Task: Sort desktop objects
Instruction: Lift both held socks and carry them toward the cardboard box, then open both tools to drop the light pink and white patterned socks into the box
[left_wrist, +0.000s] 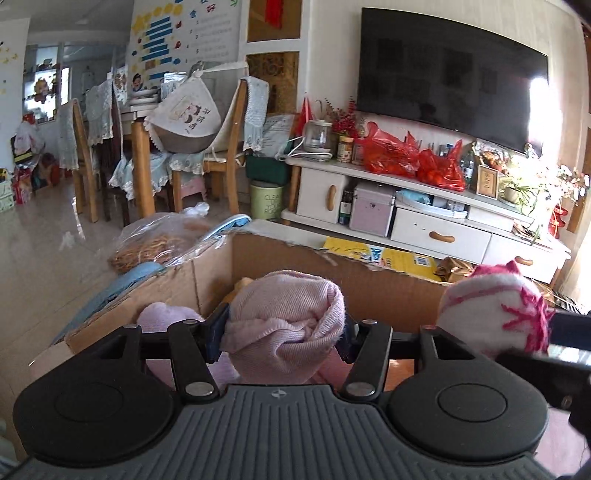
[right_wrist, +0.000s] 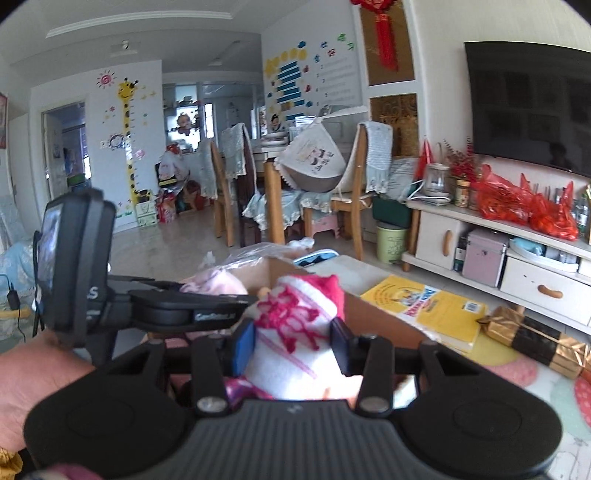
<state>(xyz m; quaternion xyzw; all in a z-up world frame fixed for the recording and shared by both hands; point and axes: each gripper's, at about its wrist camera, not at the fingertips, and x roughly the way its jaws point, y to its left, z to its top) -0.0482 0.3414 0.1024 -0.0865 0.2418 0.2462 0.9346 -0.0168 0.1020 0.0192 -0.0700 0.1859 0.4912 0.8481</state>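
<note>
My left gripper (left_wrist: 282, 334) is shut on a rolled pale pink knitted garment (left_wrist: 286, 317), held above an open cardboard box (left_wrist: 369, 291). More pink cloth (left_wrist: 166, 317) lies inside the box at the left. My right gripper (right_wrist: 293, 345) is shut on a white knitted piece with magenta trim (right_wrist: 295, 325), its blue pads pressing both sides, also over the cardboard box (right_wrist: 376, 314). The same white and magenta piece (left_wrist: 495, 310) shows at the right of the left wrist view. The left gripper's body (right_wrist: 155, 306) and a person's hand (right_wrist: 37, 384) fill the left of the right wrist view.
A yellow book (right_wrist: 432, 306) and a gold-and-black wrapped box (right_wrist: 535, 336) lie on the table right of the carton. A plastic bag of brown strands (left_wrist: 159, 243) sits behind the box. Farther off stand a white TV cabinet (left_wrist: 424, 206), wooden chairs (left_wrist: 229, 147) and a green bin (left_wrist: 266, 201).
</note>
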